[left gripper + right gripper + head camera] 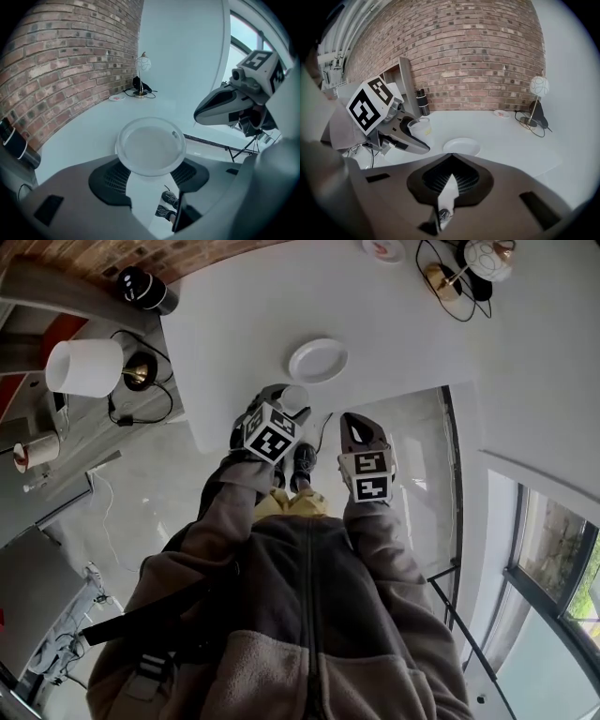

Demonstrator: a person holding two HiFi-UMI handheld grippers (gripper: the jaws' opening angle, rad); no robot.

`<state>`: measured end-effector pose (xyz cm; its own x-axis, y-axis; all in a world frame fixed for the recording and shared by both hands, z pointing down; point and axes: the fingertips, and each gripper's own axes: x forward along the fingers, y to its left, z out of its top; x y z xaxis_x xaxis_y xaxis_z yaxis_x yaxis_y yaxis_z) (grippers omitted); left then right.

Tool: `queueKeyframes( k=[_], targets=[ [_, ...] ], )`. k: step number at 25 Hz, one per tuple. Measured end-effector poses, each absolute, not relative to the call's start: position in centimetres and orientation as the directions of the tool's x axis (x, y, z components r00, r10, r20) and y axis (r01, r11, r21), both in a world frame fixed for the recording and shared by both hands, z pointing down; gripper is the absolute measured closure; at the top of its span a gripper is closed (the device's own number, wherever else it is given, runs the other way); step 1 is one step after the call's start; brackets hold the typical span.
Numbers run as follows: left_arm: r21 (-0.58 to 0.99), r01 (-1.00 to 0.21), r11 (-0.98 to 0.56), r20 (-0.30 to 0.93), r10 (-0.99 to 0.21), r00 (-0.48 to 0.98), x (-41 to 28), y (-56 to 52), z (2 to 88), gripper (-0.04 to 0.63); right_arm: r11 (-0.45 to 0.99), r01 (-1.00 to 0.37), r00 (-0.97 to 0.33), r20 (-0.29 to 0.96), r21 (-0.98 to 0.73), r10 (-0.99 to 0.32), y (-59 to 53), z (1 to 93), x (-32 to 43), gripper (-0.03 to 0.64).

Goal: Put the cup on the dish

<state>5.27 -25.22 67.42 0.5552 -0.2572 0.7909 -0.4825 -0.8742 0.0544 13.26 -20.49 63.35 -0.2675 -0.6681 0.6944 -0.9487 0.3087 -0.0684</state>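
A clear plastic cup sits between the jaws of my left gripper, which is shut on it. In the head view, the cup hangs at the near edge of the white table, just short of the white dish. The right gripper view shows the cup upright in the left gripper, left of the dish. My right gripper hovers off the table's edge beside the left one. Its jaws are shut with nothing between them.
A globe lamp with a cable and a small saucer stand at the table's far end. A black cylinder is at the far left corner. A white lampshade stands on a side shelf to the left.
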Motion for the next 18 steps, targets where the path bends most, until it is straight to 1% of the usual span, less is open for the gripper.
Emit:
queueKeyframes(
  k=[9, 18],
  targets=[
    [0.059, -0.512, -0.857, 0.782, -0.279, 0.557, 7.1, -29.5, 70.9, 0.337, 0.273, -0.952, -0.285, 0.715, -0.135, -0.639, -23.2, 66.3, 13.9, 0.614],
    [0.024, -0.485, -0.874, 0.781, -0.286, 0.555, 9.0, -32.1, 73.7, 0.337, 0.244, -0.958, -0.274, 0.74, -0.152, -0.615, -26.1, 69.6, 15.3, 0.614]
  ],
)
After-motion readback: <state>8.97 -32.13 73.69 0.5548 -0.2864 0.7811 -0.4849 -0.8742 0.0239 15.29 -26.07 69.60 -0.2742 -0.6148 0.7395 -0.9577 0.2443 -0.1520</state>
